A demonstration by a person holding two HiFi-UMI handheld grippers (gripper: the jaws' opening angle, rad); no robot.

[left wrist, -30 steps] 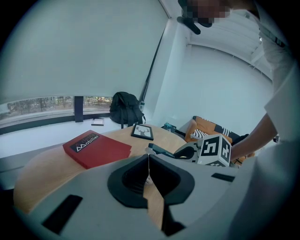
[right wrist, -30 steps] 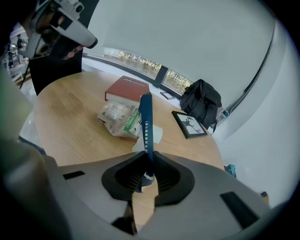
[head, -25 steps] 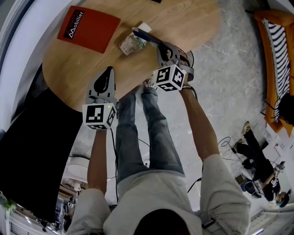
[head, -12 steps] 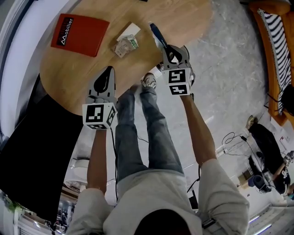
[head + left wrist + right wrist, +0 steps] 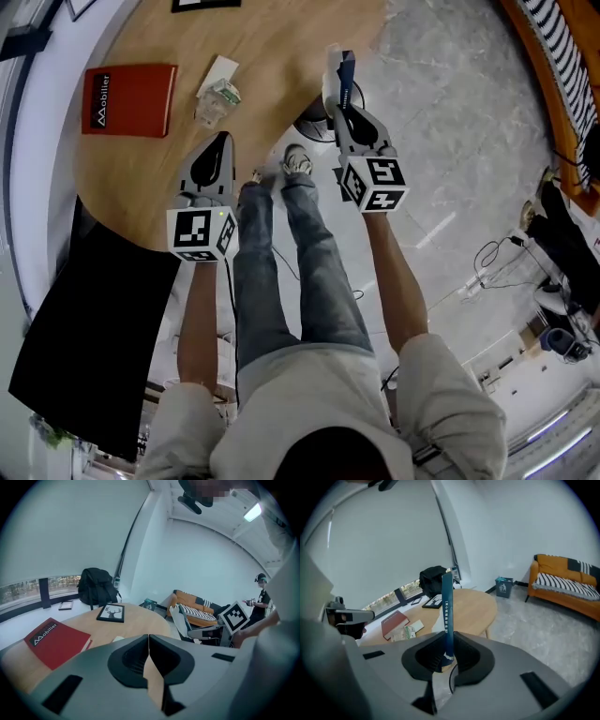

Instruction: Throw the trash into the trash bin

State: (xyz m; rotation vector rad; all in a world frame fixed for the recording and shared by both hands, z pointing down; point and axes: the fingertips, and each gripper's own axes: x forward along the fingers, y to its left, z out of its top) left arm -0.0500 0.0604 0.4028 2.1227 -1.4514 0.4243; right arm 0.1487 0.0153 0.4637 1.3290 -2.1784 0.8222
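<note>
Pupil: Fingers: what state?
Tutor: Left gripper (image 5: 148, 641): fingers together, nothing between them. Right gripper (image 5: 447, 641): fingers clamped on a thin blue wrapper (image 5: 447, 603), which stands upright.
Pupil: Beyond them?
Tutor: Crumpled packet (image 5: 214, 98) beside a red book (image 5: 128, 99) on the table (image 5: 281, 56); bin (image 5: 504, 587) by the far wall.

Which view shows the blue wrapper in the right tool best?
Right gripper view: the blue wrapper stands edge-on, pinched between the jaws. Head view shows it small; left gripper view, only its pale side far off.
</note>
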